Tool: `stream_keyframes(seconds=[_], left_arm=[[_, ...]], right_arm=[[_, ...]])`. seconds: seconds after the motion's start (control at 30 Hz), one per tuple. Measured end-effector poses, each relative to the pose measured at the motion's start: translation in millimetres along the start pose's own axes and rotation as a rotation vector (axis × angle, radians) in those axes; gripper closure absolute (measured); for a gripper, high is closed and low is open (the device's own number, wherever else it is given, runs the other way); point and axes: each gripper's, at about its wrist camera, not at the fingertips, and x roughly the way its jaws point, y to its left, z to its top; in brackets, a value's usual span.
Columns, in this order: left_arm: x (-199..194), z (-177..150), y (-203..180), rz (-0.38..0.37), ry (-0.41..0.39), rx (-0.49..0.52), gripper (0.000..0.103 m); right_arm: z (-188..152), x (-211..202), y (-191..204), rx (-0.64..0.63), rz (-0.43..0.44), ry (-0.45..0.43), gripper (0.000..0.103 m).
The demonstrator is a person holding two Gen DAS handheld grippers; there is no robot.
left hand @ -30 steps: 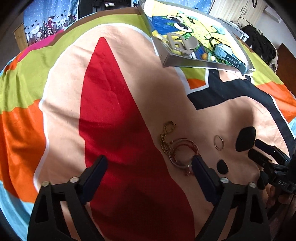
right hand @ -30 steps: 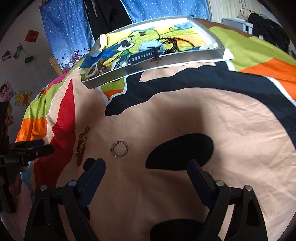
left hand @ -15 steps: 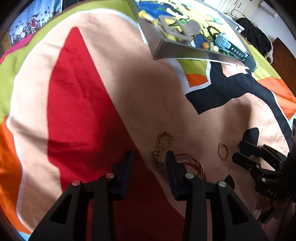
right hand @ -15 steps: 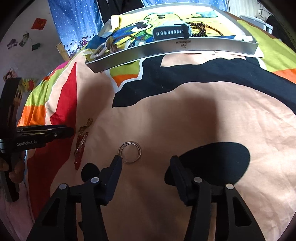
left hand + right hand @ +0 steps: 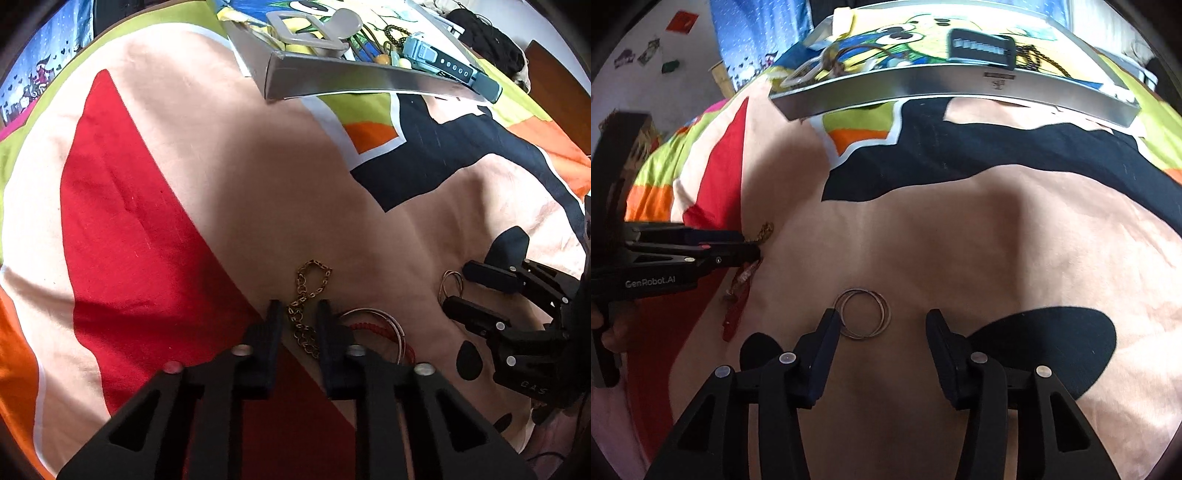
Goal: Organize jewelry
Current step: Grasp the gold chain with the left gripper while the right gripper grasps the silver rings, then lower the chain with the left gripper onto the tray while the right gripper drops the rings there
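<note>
Straddling the gold chain, the left gripper holds its fingers a narrow gap apart, not yet pinching, low on the bedspread. Just right of the right-hand finger lie the red and silver bangles; farther right, the thin rings sit at the right gripper tips. Switching to the right wrist view: its fingers are spread wide, the rings between them, touching the left finger. Far ahead sits the metal tray with a watch.
</note>
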Motion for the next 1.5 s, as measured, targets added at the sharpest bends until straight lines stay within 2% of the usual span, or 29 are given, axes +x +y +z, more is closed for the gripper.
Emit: stream_keyframes(seconds=[0.17,0.33,0.43,0.67,1.0,1.27,1.5], left_arm=[[1.2,-2.9,-5.2,-0.008,0.005,0.016,0.099],[-1.4,-3.1,0.4,-0.024,0.004,-0.031,0.100],[-5.8,-5.0,2.3,-0.027,-0.011,-0.044,0.101],[-36.8,-14.5,8.7,-0.042,-0.100,-0.048,0.103],[-76.5,-24.7,8.1,-0.081,-0.229,-0.112,0.103],[-90.5,-6.2,-14.6,-0.100,-0.313,-0.099,0.103],[-121.0,11.6,-31.7,-0.114,-0.384,-0.051,0.103]], right_arm=[[-0.5,2.2,-3.6,0.010,0.003,0.002,0.061],[-2.2,3.7,-1.3,0.023,0.022,0.008,0.075],[-3.0,1.6,-2.6,0.035,0.031,0.007,0.075],[-6.9,-6.3,-6.8,0.053,0.049,-0.015,0.076],[-2.7,-30.7,-1.1,0.030,0.045,-0.108,0.076],[3.8,-52.4,3.7,0.023,0.047,-0.209,0.076],[11.1,-73.4,1.5,0.038,0.036,-0.294,0.076]])
